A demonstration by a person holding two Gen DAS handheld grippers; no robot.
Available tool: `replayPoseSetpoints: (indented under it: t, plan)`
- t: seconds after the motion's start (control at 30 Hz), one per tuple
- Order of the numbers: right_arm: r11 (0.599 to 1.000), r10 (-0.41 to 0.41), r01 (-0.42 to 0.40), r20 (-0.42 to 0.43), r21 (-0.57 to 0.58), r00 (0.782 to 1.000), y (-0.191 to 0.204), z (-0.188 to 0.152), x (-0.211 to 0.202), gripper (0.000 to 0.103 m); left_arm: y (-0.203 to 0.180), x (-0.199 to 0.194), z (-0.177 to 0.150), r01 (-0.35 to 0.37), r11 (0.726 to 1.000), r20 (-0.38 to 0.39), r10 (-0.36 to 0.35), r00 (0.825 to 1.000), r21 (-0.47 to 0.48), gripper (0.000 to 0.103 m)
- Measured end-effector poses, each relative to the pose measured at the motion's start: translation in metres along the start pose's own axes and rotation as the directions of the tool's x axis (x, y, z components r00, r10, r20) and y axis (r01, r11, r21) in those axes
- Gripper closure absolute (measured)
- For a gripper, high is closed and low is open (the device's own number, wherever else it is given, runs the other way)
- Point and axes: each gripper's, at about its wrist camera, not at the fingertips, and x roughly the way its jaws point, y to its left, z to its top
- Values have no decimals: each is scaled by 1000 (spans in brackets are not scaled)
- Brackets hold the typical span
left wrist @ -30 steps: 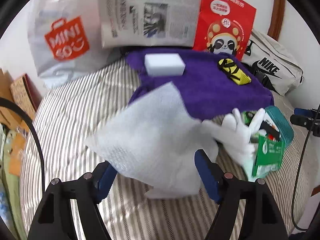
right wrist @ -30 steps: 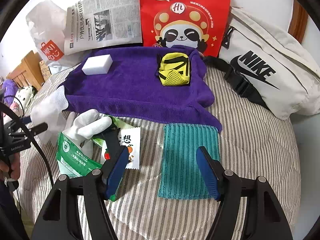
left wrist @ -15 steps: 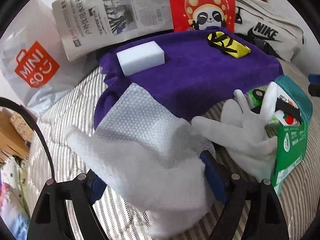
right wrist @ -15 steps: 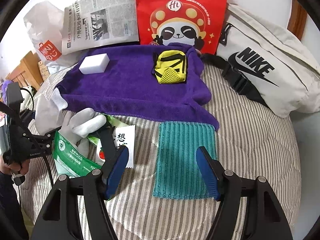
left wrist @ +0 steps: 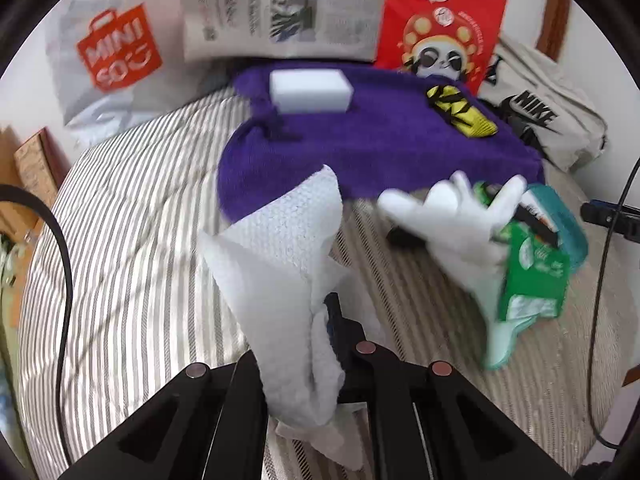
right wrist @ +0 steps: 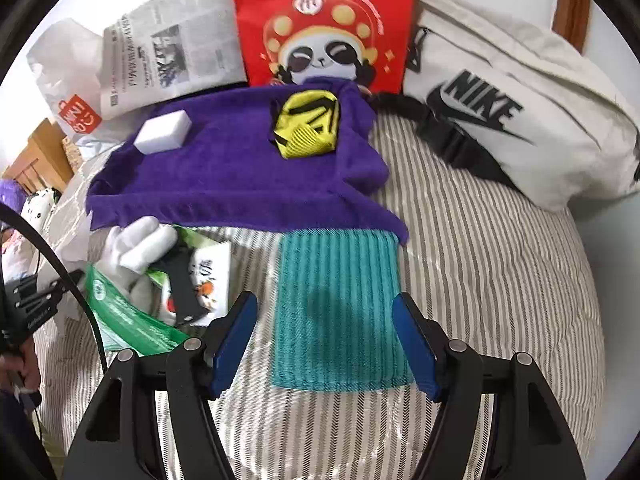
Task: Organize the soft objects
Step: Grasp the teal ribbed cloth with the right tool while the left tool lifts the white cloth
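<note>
The left gripper [left wrist: 326,320] has just clamped shut on the white cloth [left wrist: 280,256]; the right gripper [right wrist: 326,340] hangs released over the teal cloth [right wrist: 336,300].

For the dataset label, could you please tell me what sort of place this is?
Probably a bedroom: items lie on a striped quilted bed cover, beside a wooden frame piece, with a Nike bag against the wall.
</note>
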Motion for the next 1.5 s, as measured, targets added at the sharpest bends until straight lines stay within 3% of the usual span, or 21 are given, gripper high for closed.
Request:
replayPoseSetpoints:
  t: [0.2,0.27,0.37,0.57,0.7,0.77,1.03,1.5]
  plan:
    - [999,3,-1,-45,41,999,-6,-2,25,33,-1,-1,-2,-8,1000,30,9,1000,-19,96]
    - [999,-8,10,-54,40,998,-6,-2,34,22,-1,-1,-3,-9,1000,42,9,999,-15,96]
    - [999,-30,32,-42,40,999,-6,0,41,13,-1,-1,-3,-10,1000,48,11,999,-19,95]
    - [996,-77,80,-90,29,993,-6,-1,65,10,-1,-3,-5,-14,1000,57,16,998,-26,96]
    - [996,-62,66,-59,60,996,-12,-1,66,10,-3,-3,-6,-21,999,66,23,998,-28,96]
    - [996,-74,76,-46,43,996,-9,-2,68,15,-2,-3,-6,-20,999,67,22,997,-30,96]
    - [997,-73,73,-30,21,997,-7,-1,46,16,5,-6,-4,24,996,39,-21,999,-90,96]
    - [1000,11,-11,72,8,997,7,18,-5,16,10,-43,15,71,991,98,-60,993,-110,96]
